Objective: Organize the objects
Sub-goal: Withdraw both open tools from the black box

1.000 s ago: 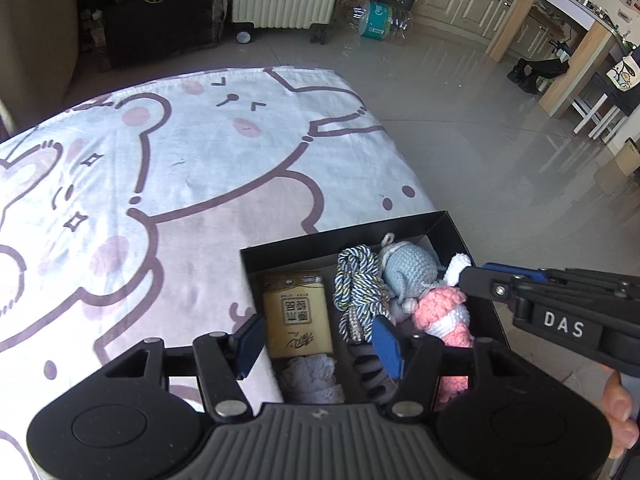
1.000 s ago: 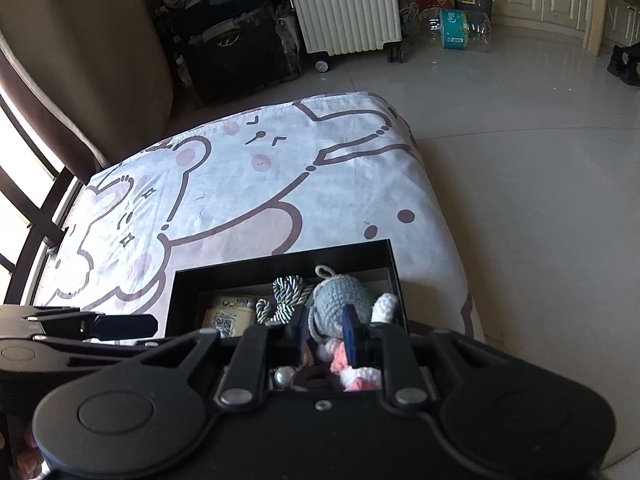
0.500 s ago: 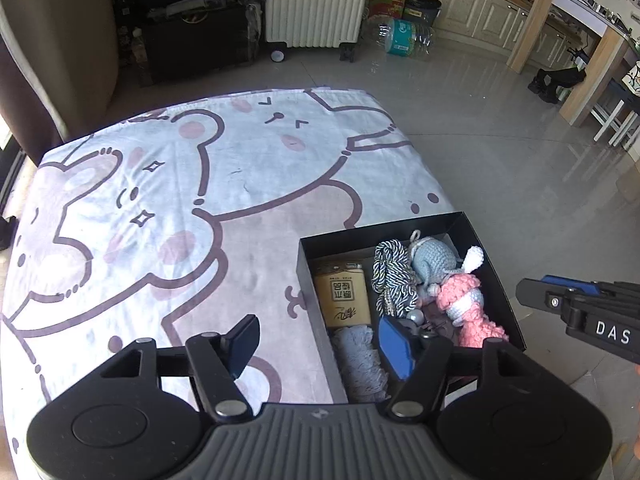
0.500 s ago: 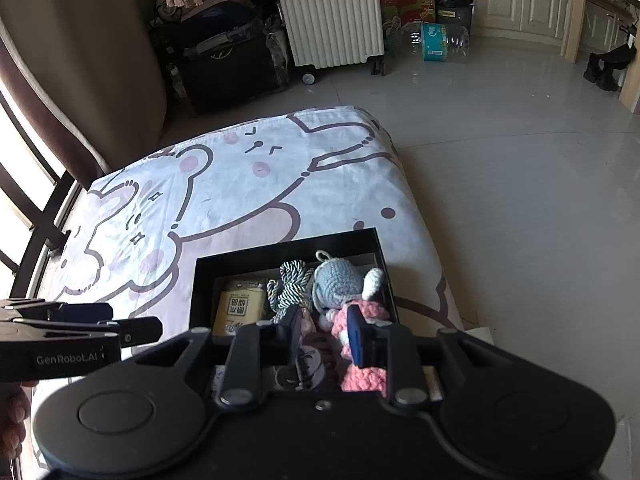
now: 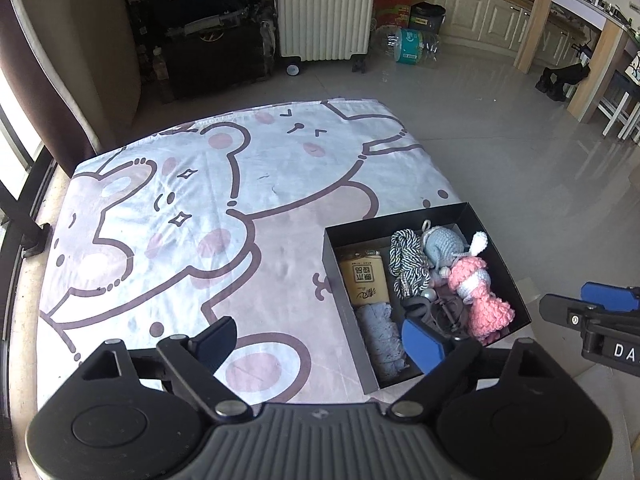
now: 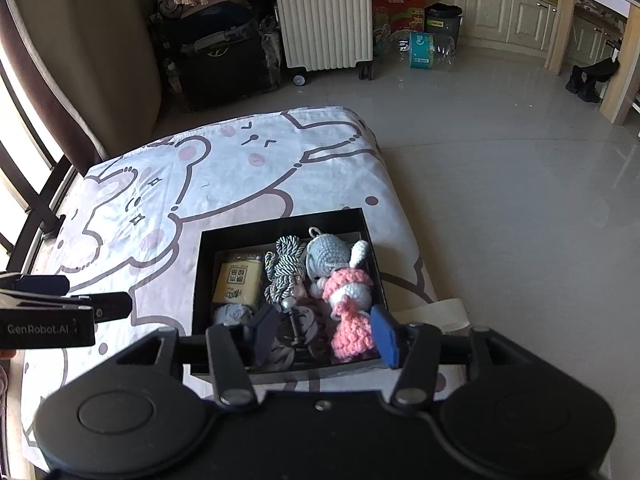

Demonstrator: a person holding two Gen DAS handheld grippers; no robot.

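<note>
A black box (image 5: 424,216) with low walls sits open near the right edge of a table, at the corner closest to the cameras. Inside it lie one tan packet (image 5: 365,278) printed with dark characters, one twisted black-and-white cord (image 5: 405,258), one grey-blue crochet toy (image 5: 443,244) with a loop on top, one pink-and-white crochet doll (image 5: 474,286) with a white ear, one pale blue knitted piece (image 5: 380,338) below the packet, and a dark tangle of metal bits with a small silvery ball, too jumbled to count. The items fill the box side by side, touching one another.

The left gripper (image 5: 320,344) hangs above the near edge of the table, its jaws opening and already wide apart, with nothing between them. The right gripper (image 6: 326,332) hovers over the near end of the box, its jaws also opening, and its pads press on nothing; the doll and the dark tangle show in the gap below.

The table is covered by one white cloth (image 5: 192,216) printed with pink cartoon bears and rabbits outlined in brown. Beyond it are a glossy grey tile floor (image 5: 520,152), one cream ribbed suitcase (image 5: 324,8) on wheels, dark bags (image 5: 212,40) beside it, a red carton (image 6: 396,6), cream cabinets (image 5: 480,12) and a brown curtain (image 5: 48,72).
</note>
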